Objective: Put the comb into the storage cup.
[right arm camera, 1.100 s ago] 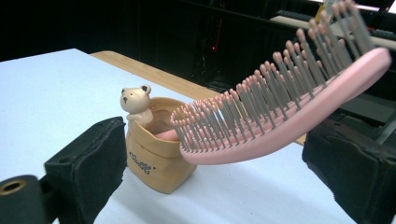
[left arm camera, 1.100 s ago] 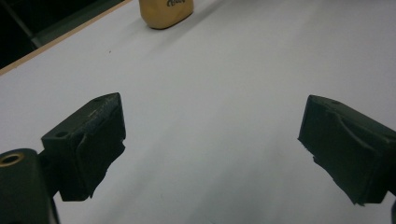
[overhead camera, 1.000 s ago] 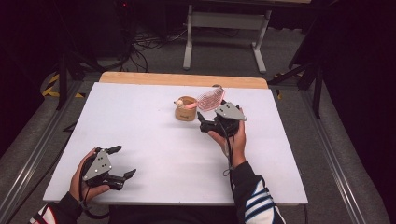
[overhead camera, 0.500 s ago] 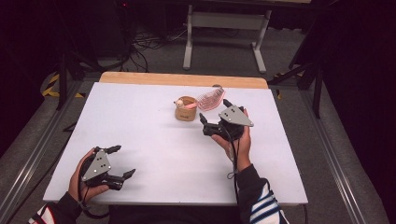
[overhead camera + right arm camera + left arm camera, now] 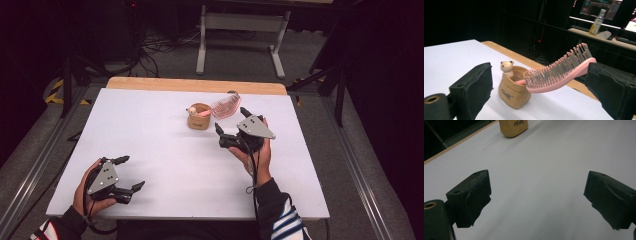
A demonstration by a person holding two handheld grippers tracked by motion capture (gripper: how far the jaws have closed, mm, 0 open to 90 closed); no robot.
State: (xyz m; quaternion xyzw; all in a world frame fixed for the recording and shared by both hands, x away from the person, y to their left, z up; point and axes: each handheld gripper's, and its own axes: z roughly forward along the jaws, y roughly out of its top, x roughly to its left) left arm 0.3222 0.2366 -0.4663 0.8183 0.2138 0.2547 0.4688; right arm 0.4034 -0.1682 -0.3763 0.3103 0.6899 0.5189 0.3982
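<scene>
A tan pouch-like cup (image 5: 198, 120) with a small bear figure (image 5: 507, 67) on its rim stands at the far middle of the white table (image 5: 150, 135). A pink hairbrush (image 5: 224, 106) leans in the cup (image 5: 512, 94), handle down and bristled head (image 5: 560, 70) sticking out to the right. My right gripper (image 5: 231, 120) is open, just right of the cup and nearer the person, with the brush head close to its far jaw. My left gripper (image 5: 131, 172) is open over bare table at the front left; the cup's base (image 5: 513, 127) shows far ahead of it.
A wooden strip (image 5: 195, 85) runs along the table's far edge. Metal rails (image 5: 30, 170) flank both sides of the table, and a grey stand (image 5: 240, 22) sits on the floor beyond it. A bottle (image 5: 597, 23) stands on a distant shelf.
My right gripper has drawn back a little toward the person and to the right, away from the cup. The brush stays in the cup. The left gripper has not moved.
</scene>
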